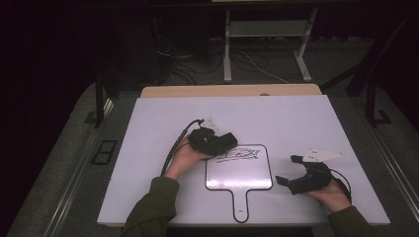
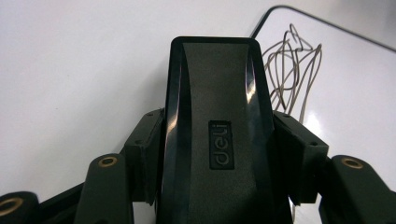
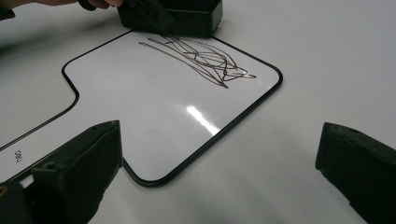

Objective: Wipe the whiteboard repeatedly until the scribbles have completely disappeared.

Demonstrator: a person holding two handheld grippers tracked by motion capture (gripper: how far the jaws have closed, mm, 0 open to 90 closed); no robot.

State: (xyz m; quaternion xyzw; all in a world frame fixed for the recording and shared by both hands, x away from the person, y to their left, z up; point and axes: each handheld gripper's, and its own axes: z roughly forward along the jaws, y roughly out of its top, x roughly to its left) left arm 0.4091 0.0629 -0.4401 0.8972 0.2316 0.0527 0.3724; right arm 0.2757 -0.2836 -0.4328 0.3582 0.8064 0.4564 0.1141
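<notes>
A small white paddle-shaped whiteboard [image 1: 238,175] with a black rim and a handle lies on the table, its handle toward the front edge. A brown scribble [image 1: 239,154] marks its far end. My left gripper [image 1: 222,141] is shut on a black eraser [image 1: 228,139] at the board's far left corner, right beside the scribble. In the left gripper view the eraser [image 2: 217,126] sits between both jaws, with the scribble [image 2: 287,70] just past it. My right gripper [image 1: 288,170] is open, just right of the board. In the right gripper view the board [image 3: 154,112] lies ahead.
The white tabletop [image 1: 296,118] has bare room behind and to the right of the board. A wooden edge [image 1: 232,90] runs along its far side. Beyond it are cables on the floor [image 1: 197,64] and a white desk frame [image 1: 227,49].
</notes>
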